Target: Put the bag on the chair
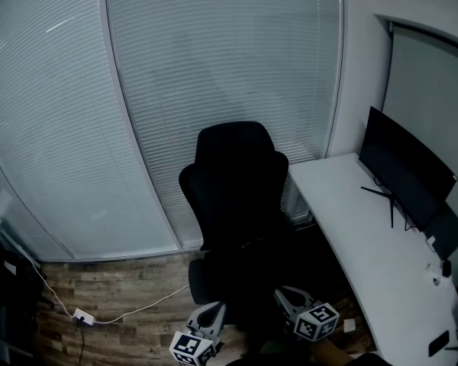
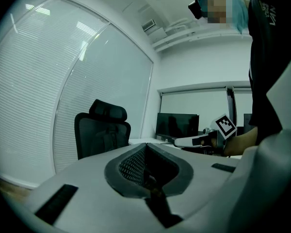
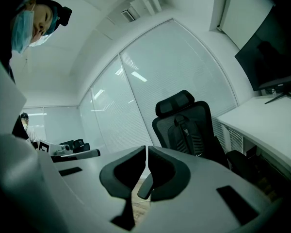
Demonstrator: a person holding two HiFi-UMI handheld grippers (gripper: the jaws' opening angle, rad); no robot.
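Hovering just in front of the chair (image 1: 240, 181), the left gripper (image 1: 214, 309) has its jaws clenched on nothing. The bag (image 3: 188, 136) seems to stand upright on the chair's seat, against the backrest, straight ahead of both grippers. The right gripper (image 1: 282, 292), also clenched and empty, looks slightly nearer the chair.

The white left gripper (image 1: 212, 311) is held low and pointing forward, its jaws closed together. Just right of it, the white right gripper (image 1: 284, 294) points likewise, jaws closed.
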